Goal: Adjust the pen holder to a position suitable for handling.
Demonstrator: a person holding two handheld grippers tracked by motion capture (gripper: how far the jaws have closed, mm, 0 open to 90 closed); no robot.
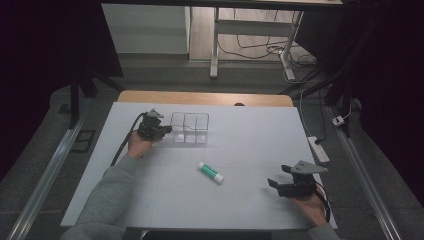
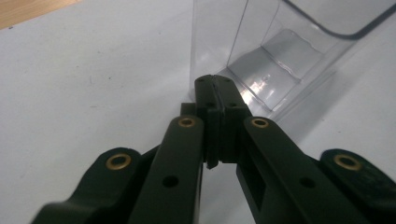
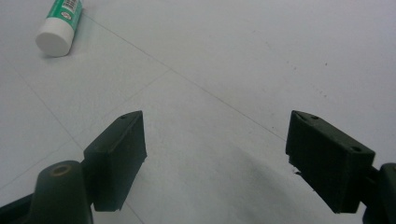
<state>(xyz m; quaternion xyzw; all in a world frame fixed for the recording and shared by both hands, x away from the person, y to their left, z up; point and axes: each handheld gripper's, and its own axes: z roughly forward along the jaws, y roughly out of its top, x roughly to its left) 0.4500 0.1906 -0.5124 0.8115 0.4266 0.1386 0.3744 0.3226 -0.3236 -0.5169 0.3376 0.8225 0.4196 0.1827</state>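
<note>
Resting at the left wall of the clear box [image 1: 190, 128], the left gripper [image 1: 166, 130] had its jaws clenched fully together with nothing between them, their tips touching or just short of the transparent wall (the left gripper view did not settle which). The box, a compartmented container of clear plastic, stood upright toward the far side of the white table [image 1: 250, 200], and it held nothing visible. The right gripper [image 1: 278, 180] waited near the table's right front corner, jaws released wide and empty, pointed across the surface toward the glue stick [image 1: 210, 172], which lay on its side near the table's middle, well apart from both grippers and from the box. Several faults seemed possible from this position: a push from the closed left jaws could slide or tip the light box; the round stick could roll away if one pad touched it first.
</note>
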